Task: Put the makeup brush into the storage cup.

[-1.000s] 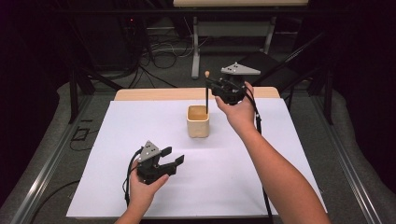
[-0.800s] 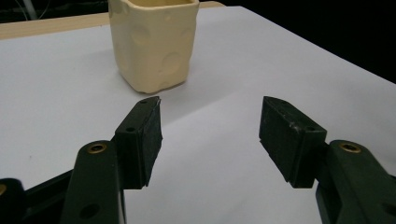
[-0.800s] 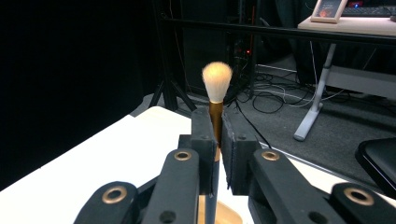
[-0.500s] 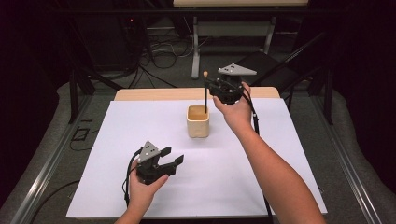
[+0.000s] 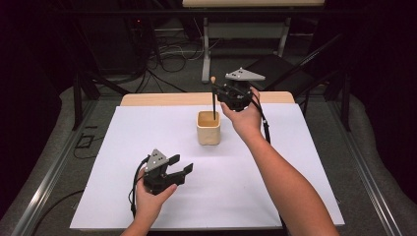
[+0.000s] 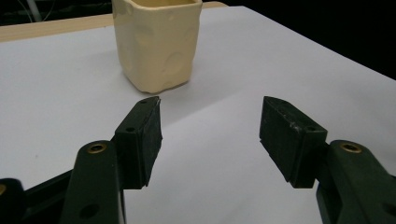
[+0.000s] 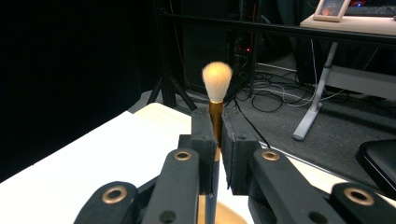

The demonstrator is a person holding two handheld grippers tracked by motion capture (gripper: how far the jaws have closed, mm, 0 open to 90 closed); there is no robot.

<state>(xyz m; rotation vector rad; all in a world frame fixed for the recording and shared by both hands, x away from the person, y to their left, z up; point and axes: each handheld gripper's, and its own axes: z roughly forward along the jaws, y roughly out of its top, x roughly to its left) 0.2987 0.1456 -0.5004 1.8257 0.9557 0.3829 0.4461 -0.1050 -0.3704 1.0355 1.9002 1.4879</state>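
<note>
— White sheet over the table [image 5: 147,128], dark room behind. We note the brush [image 7: 216,93] upright, bristles up, its lower end inside the cream cup [image 5: 209,128].
— Right gripper [image 7: 218,140] clamps its handle. We judge placement underway: next, lower and let go.
— Left gripper [image 6: 210,135] gapes wide, empty, near the cup.

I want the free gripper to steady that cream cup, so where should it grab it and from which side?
Grip the cup across its two side walls, low down, coming in level from the near side with the left gripper. Its walls are upright and squarish, and the brush stands above its rim.
</note>
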